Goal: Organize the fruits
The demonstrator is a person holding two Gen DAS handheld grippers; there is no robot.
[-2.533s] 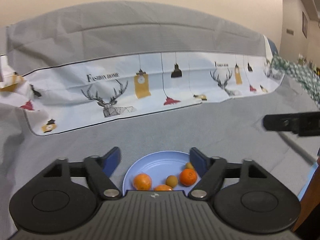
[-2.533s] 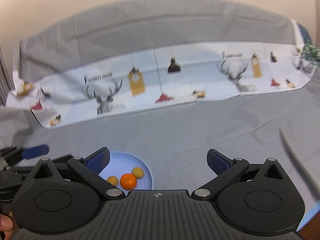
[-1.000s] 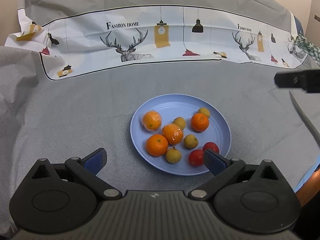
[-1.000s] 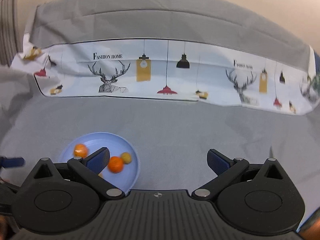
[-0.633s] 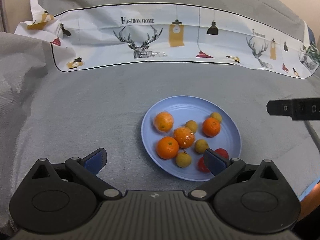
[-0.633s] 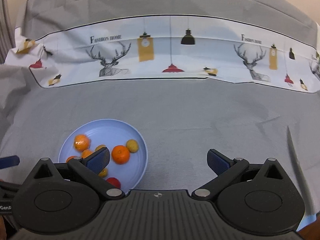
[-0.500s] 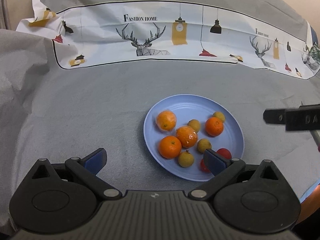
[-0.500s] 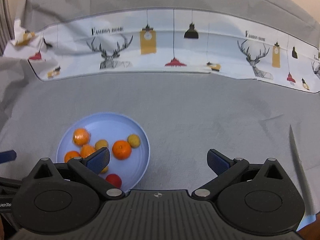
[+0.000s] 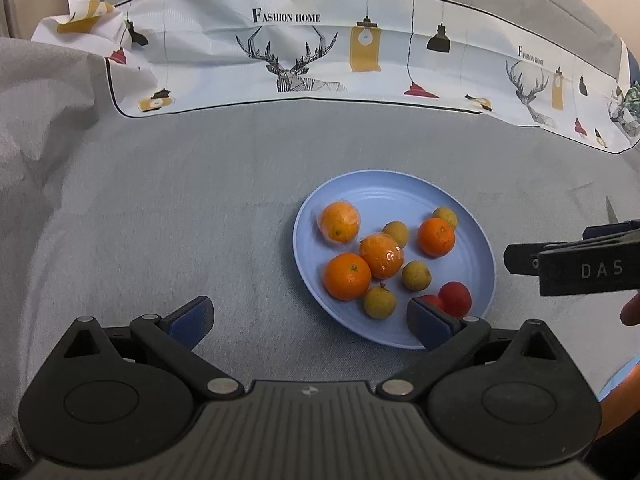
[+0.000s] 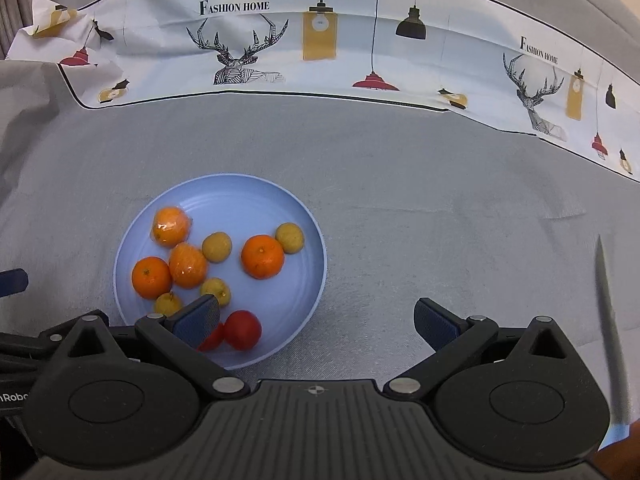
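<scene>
Fruits (image 9: 347, 276) on plate (image 9: 384, 188) | left tongs (image 9: 308, 320) agape | right tongs (image 10: 318, 320) agape

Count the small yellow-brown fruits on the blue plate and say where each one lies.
4. One at the far right beside the lone orange, one mid-plate, and two nearer: and. More may hide behind the right gripper's finger.

Fruits (image 9: 347, 276) on plate (image 9: 394, 190), plate on cloth (image 9: 180, 220), printed sheet (image 9: 304, 52) behind, knife (image 10: 610, 320) right of plate
</scene>
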